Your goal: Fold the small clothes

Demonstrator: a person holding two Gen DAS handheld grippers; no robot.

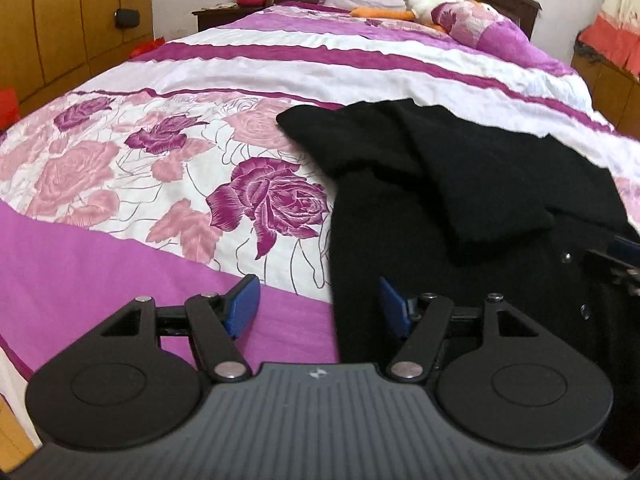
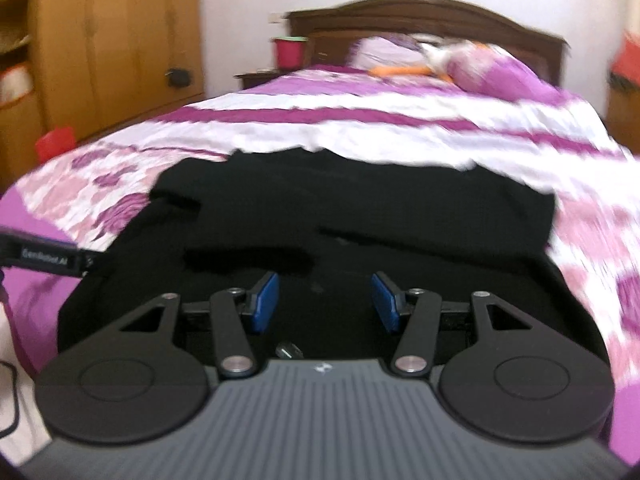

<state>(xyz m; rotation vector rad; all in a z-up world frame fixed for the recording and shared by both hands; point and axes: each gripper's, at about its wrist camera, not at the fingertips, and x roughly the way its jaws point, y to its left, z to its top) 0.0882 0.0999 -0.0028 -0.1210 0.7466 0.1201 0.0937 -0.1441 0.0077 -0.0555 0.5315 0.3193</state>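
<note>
Nearby, black garment (image 1: 460, 184) on floral bedspread (image 1: 160, 160); stuffed toy (image 1: 424, 6) beyond.

Your black garment (image 1: 480, 184) looks like a soft, matt knit with a slightly fuzzy nap, and small shiny buttons catch the light near its right edge. The bedspread (image 1: 168, 184) under it is smooth printed cloth, lightly crinkled in its white bands. Your left gripper (image 1: 320, 306) has matt black plastic arms, bright metal pivot pins and a ribbed grey body; its blue pads (image 1: 244, 304) look finely ribbed and rubbery. Your right gripper (image 2: 325, 302) shows the same finishes, though blur softens them. The headboard (image 2: 424, 12) is dark polished wood, the wardrobe (image 1: 60, 20) lighter wood with a satin sheen.
</note>
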